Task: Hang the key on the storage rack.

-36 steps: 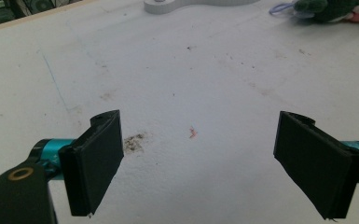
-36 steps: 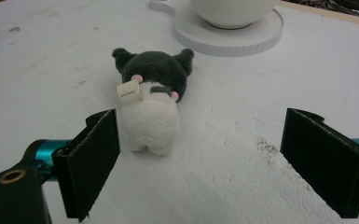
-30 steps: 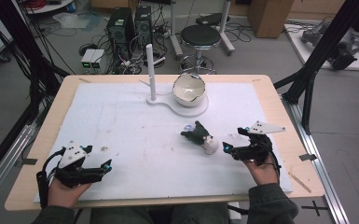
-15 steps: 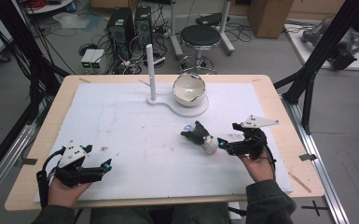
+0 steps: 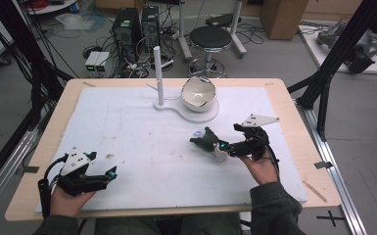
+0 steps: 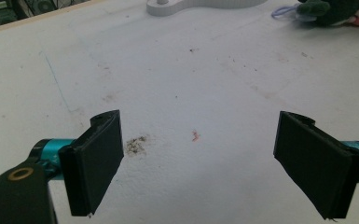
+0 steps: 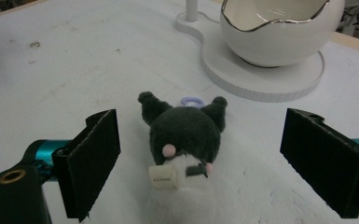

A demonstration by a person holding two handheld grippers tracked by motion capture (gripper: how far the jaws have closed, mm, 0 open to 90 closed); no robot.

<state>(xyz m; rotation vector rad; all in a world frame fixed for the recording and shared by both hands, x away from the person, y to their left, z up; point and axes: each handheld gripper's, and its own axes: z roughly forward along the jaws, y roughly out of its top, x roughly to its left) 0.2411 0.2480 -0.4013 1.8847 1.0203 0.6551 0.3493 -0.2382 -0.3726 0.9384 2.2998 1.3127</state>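
While the right hand-held gripper [image 5: 223, 147] lies low on the white foam sheet [image 5: 142, 137] that covers the table [image 5: 294, 105], its two flat black jaws stand spread wide, one on either side of a small plush toy [image 7: 184, 140] without touching it. That toy is soft and fuzzy, dark grey over the head with two stubby ears, a white belly, pink dots on the face, a small cream fabric tag and a thin lilac loop at the top; it rests on the sheet toward the right edge of the table, about midway between the near and far edges. Beyond it, near the far edge, a glossy white bowl [image 7: 279, 32] shaped like a cracked eggshell, with a jagged gilt rim, sits on a flat white round base [image 7: 261, 74] that runs on to a slim upright white post [image 5: 159, 73].

Near the left corner at the near edge, the left hand-held gripper [image 6: 198, 163] also holds its matte, rectangular jaws spread apart, with nothing between them. Beneath them the sheet looks rough and scuffed, marked by a dark smudge [image 6: 134, 145] and a small red fleck [image 6: 196, 135]. Both grippers show teal parts behind the jaws and a grey three-cornered plate on top.
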